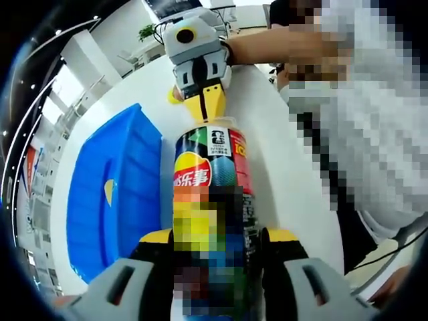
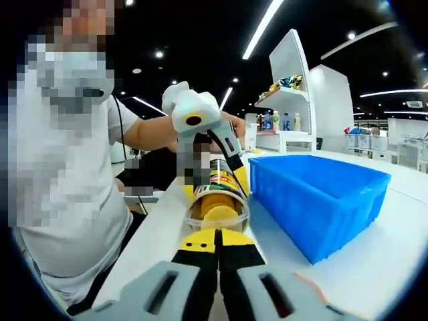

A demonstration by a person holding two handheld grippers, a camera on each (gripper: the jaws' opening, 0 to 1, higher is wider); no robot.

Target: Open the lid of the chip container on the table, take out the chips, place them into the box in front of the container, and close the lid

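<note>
Left gripper: jaws rise from the bottom of the left gripper view and clamp the can's body from both sides; in the right gripper view it comes in from the person's side, yellow tips against the can wall.
Right gripper: jaws pressed together, tips right at the can's open mouth; whether they pinch anything I cannot tell. In the left gripper view it points down onto the far end of the can.
Can: chip container, lying roughly level between the two grippers, its mouth turned toward the right gripper.
Chips: yellow stack visible inside the mouth.
Box: blue bin on the white table, just beside the can.
Person: bare forearm reaching out to the left gripper.
</note>
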